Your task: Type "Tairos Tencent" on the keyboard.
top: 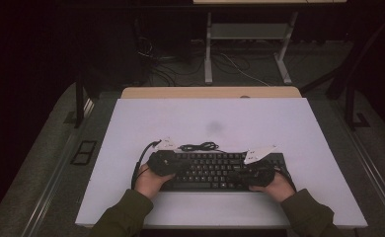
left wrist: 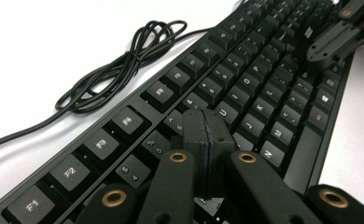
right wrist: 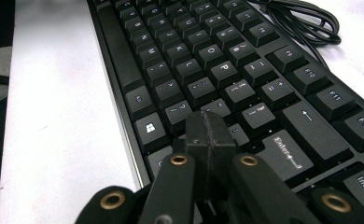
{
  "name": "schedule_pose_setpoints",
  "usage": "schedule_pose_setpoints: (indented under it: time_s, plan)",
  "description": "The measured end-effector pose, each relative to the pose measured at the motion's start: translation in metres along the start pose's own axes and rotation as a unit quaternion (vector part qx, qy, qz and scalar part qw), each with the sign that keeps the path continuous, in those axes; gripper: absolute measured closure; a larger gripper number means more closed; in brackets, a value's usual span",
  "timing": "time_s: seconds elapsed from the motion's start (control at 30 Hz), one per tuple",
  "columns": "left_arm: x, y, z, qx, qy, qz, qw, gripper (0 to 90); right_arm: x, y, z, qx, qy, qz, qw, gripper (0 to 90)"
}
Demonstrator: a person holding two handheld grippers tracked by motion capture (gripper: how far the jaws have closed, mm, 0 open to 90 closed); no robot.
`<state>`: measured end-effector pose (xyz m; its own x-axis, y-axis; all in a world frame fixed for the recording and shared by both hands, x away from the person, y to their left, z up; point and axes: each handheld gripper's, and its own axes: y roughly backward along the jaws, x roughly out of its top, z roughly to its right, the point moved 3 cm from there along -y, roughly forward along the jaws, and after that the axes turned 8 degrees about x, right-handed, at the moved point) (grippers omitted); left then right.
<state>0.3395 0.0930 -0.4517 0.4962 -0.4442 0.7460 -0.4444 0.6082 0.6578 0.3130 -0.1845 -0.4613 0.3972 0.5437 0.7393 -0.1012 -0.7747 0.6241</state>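
Observation:
A black keyboard (top: 210, 170) lies on the white table (top: 210, 123) near its front edge, its black cable (top: 199, 146) coiled just behind it. My left gripper (top: 173, 164) hovers low over the keyboard's left half. Its jaws are pressed together with nothing between them (left wrist: 207, 127), above the number and upper letter rows (left wrist: 227, 84). My right gripper (top: 236, 174) is over the right half, also shut and empty (right wrist: 207, 128), above the keys (right wrist: 203, 70) beside Enter. The right gripper's jaws (left wrist: 336, 39) appear far off in the left gripper view.
The cable coil (left wrist: 124, 65) rests on bare table behind the function keys, also seen as a cable loop (right wrist: 306, 21). White table surface extends behind and to both sides of the keyboard. A desk frame (top: 247, 44) and floor cables stand beyond the table.

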Motion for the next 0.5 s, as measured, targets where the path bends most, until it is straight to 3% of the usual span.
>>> schedule_pose_setpoints:
  time_s: [0.13, 0.23, 0.43, 0.5]
  plan:
    - [-0.0011, -0.0018, -0.0007, 0.003, 0.003, -0.006, 1.0, 88.9, 0.0, 0.0, -0.0002, 0.0, 0.0, 0.0, 1.0, 89.2]
    - [-0.0019, -0.0027, -0.0012, 0.006, -0.008, -0.02, 0.9997, 89.0, 0.0, 0.0, 0.0, 0.0, 0.0, 0.0, 1.0, 89.2]
    - [-0.0015, -0.0031, -0.0005, 0.007, -0.003, -0.015, 0.9999, 89.0, 0.0, -0.0001, -0.0003, -0.001, -0.001, 0.0, 1.0, 89.2]
    - [-0.0013, -0.0013, -0.0017, 0.006, -0.012, -0.02, 0.9997, 89.0, 0.0, 0.0, -0.0002, -0.001, -0.001, 0.0, 1.0, 89.2]
